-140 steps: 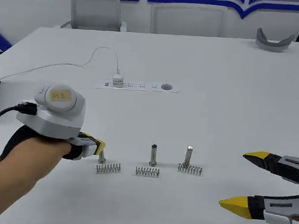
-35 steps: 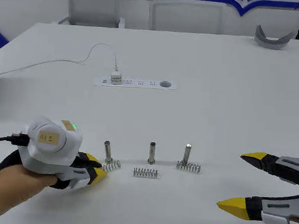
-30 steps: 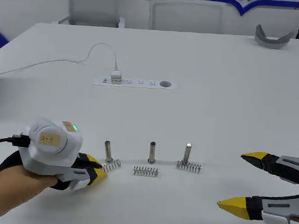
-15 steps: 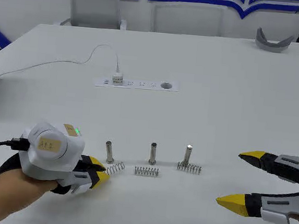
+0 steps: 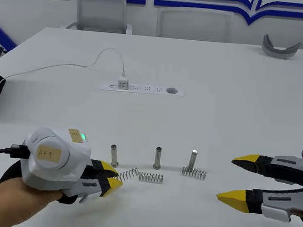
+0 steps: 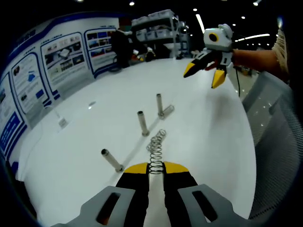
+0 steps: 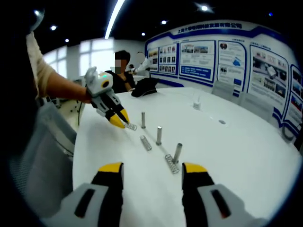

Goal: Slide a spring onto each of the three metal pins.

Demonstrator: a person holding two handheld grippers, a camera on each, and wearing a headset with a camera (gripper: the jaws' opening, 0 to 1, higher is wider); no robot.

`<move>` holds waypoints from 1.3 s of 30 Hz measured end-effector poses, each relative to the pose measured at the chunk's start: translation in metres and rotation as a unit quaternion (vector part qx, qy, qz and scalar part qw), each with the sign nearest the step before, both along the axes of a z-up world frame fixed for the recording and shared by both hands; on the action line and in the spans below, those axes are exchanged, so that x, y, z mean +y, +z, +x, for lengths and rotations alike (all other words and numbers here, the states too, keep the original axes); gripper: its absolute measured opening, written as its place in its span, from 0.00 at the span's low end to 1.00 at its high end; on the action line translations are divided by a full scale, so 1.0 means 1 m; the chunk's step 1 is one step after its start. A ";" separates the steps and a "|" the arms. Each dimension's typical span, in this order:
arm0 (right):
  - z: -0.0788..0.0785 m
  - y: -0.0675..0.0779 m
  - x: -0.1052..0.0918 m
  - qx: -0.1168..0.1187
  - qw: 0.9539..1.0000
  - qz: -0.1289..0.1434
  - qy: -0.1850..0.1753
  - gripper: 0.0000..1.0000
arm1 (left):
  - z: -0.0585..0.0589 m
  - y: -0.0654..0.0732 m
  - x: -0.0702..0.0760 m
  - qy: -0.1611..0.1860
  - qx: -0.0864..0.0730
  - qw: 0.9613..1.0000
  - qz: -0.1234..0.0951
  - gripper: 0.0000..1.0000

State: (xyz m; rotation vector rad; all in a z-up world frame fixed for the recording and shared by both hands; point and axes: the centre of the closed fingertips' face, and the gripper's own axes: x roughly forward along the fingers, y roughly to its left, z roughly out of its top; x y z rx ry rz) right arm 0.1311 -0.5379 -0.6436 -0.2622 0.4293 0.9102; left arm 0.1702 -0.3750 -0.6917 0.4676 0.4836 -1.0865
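Where a broad white table [image 5: 224, 72] carries the work, the yellow-tipped right tool [image 5: 227, 178] gapes wide and empty, while the matching left tool [image 5: 115, 180], near the leftmost of three upright steel pins [image 5: 157, 157], pinches one end of a small coiled wire spring [image 5: 129, 173].

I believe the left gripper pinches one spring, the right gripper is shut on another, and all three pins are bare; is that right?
Not quite: the right gripper is open and empty, as the right gripper view shows. The left gripper does pinch a spring; the pins are bare.
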 end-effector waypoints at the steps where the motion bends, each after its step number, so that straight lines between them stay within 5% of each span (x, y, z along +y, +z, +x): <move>1: -0.001 0.000 0.002 0.002 1.000 0.001 0.005 0.50 | -0.001 0.002 -0.002 -0.002 -0.003 1.000 -0.002 0.10; 27: 0.004 0.027 0.078 0.030 0.990 0.048 0.126 0.29 | -0.029 0.038 -0.041 -0.068 -0.046 0.995 -0.055 0.10; 39: -0.004 0.022 0.093 0.056 0.987 0.057 0.142 0.24 | -0.043 0.059 -0.052 -0.092 -0.071 0.990 -0.080 0.10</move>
